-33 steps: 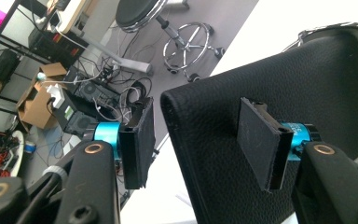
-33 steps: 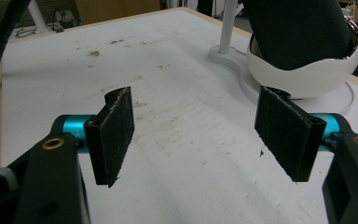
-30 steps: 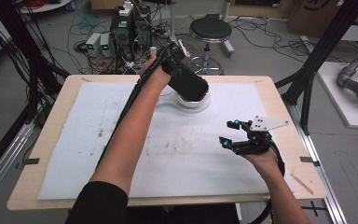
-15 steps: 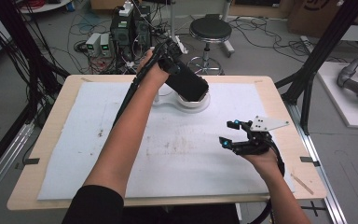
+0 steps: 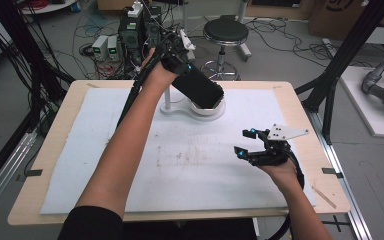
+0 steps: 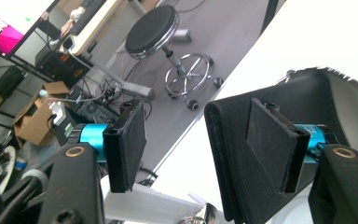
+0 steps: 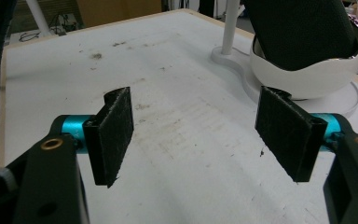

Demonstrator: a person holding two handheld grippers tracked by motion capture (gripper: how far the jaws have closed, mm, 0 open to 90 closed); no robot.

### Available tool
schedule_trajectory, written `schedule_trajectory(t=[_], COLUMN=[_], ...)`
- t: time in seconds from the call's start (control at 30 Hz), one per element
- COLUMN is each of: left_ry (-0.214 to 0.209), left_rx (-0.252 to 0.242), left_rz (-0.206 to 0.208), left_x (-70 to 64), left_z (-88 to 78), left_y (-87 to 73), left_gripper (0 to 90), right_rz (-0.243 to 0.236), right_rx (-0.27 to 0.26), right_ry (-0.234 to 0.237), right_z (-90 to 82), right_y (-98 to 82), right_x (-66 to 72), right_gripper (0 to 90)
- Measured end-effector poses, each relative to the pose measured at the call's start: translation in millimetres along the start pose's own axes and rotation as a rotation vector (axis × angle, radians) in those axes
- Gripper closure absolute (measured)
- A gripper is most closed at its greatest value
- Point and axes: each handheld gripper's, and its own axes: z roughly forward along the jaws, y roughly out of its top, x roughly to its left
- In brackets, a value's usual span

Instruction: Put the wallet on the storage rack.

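A black soft cylinder-shaped container [image 5: 200, 89] leans tilted into a white bowl [image 5: 215, 110] at the back middle of the table. My left gripper [image 5: 179, 62] is at its upper end. In the left gripper view my left gripper [image 6: 196, 140] is open: one pad sits inside the container's mouth, its thick black wall [image 6: 228, 144] lies between the jaws, and a gap stays to the other pad. My right gripper [image 5: 244, 141] hovers open over the mat at the front right, nothing between its pads [image 7: 196, 135]. Ahead of it are the bowl [image 7: 317, 79] and container [image 7: 298, 28].
The bowl belongs to a white stand with a thin post [image 5: 167, 97] on a flat base. A stained white mat [image 5: 105, 150] covers the wooden table. Behind the table stand a black stool [image 5: 225, 32] and electronics with cables [image 5: 135, 30]. A black frame leg [image 5: 330, 90] rises at the right.
My left hand has shifted slightly back and to the left with the container's upper end. The right gripper has stayed in place.
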Motion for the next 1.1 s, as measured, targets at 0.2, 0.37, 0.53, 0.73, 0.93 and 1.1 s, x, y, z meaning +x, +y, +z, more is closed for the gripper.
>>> schedule_trajectory(t=[0.2, 0.37, 0.53, 0.73, 0.93, 1.1], left_ry=[-0.056, -0.149, -0.248, -0.293, -0.329, -0.362], left_rx=[-0.062, -0.121, -0.137, -0.181, -0.232, -0.271], left_rz=[-0.043, -0.074, -0.152, -0.212, -0.291, -0.344], left_x=[-2.7, -9.0, -11.1, -21.1, -28.6, -35.4], left_z=[-22.6, -44.2, -59.8, -79.2, -100.1, -120.5], left_y=[-7.8, -24.7, -55.9, -93.1, -135.8, -169.8], left_gripper=[35.7, 32.7, 29.5, 28.9, 24.6, 20.9], right_rz=[0.002, 0.009, 0.009, 0.024, 0.041, 0.052], right_rx=[-0.007, -0.004, 0.0, 0.002, -0.006, -0.004], right_ry=[-0.004, -0.011, -0.017, -0.033, -0.06, -0.076], right_z=[-0.8, -0.3, -0.5, -1.8, -4.8, -3.9], right_y=[0.4, 0.0, -0.6, -2.6, -4.3, -5.0], right_x=[0.2, -1.4, -1.2, -2.4, -6.5, -10.0], right_gripper=[28.0, 27.3, 27.2, 26.4, 24.7, 23.0])
